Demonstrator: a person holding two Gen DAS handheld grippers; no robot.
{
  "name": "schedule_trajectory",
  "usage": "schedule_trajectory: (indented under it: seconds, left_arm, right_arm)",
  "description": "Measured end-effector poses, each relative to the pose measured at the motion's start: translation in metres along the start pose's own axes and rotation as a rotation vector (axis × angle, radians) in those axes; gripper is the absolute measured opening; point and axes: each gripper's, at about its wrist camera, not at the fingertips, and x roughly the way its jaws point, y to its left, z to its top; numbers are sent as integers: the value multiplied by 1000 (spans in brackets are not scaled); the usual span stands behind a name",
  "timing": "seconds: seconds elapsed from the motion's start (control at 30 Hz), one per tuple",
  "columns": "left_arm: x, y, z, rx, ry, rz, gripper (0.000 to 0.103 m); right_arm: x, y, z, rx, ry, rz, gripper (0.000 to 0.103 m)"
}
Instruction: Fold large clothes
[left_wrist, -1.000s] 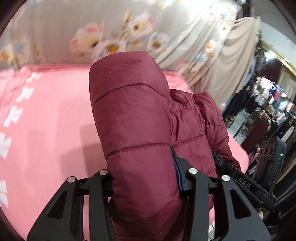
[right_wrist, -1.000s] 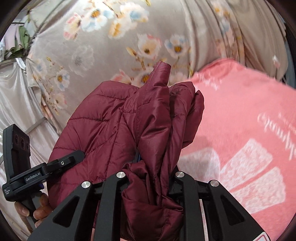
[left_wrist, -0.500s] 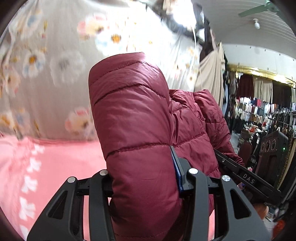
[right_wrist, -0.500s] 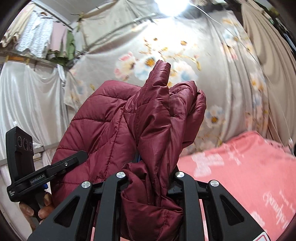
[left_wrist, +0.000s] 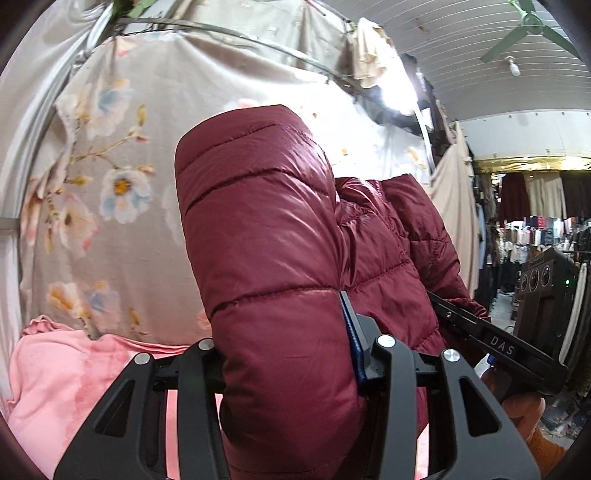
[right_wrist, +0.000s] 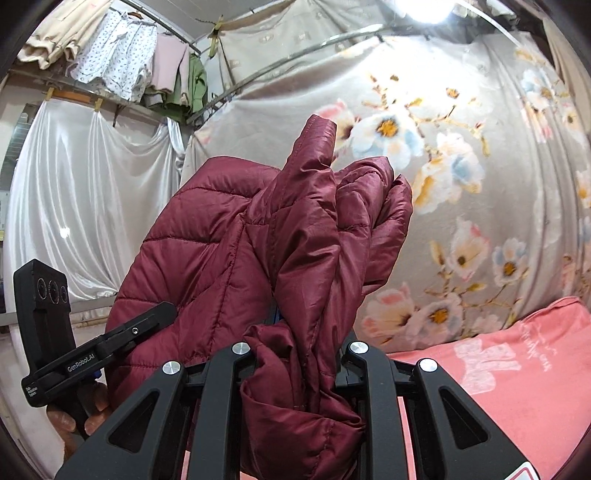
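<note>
Jacket (left_wrist: 266, 258) held aloft, folding not yet begun
Left gripper (left_wrist: 291, 354) and right gripper (right_wrist: 295, 350) each pinch bunched maroon padding above the pink bedspread (right_wrist: 517, 373); laying flat and folding remain.

A grey floral sheet (right_wrist: 461, 206) is hanging as a backdrop from a curved metal rail (right_wrist: 288, 62). A white satin drape (right_wrist: 85, 199) is covering the wall beside it. Above that, clothes (right_wrist: 122, 55) are hanging from a line. A bright lamp (right_wrist: 428, 11) is glaring at the top. A pink blanket (right_wrist: 517, 376) is lying spread below the sheet, white print showing on it. On the far side, a white slatted ceiling (left_wrist: 480, 74) is curving overhead, with a green fan (left_wrist: 524, 22) and a bulb (left_wrist: 515, 68) hanging from it. A beige cloth (left_wrist: 452, 199) is hanging by the sheet's edge. Beyond it, racks of garments (left_wrist: 532, 236) are filling a dim shop aisle.
</note>
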Motion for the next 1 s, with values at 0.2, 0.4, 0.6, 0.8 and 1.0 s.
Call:
schedule_trajectory:
  seconds: [0.2, 0.4, 0.6, 0.8, 1.0]
  left_arm:
    - [26, 63, -31, -45, 76, 73, 42]
    - [68, 124, -99, -126, 219, 131, 42]
    - [107, 166, -183, -188, 380, 161, 42]
    - [130, 189, -252, -261, 509, 183, 41]
    - [130, 197, -291, -283, 559, 197, 45]
  right_arm:
    - [74, -3, -47, 43, 104, 18, 19]
    - [139, -21, -125, 103, 263, -10, 19]
    - [179, -44, -210, 164, 430, -68, 19]
    - [198, -62, -273, 200, 560, -110, 19]
    - [197, -84, -310, 288, 613, -127, 26]
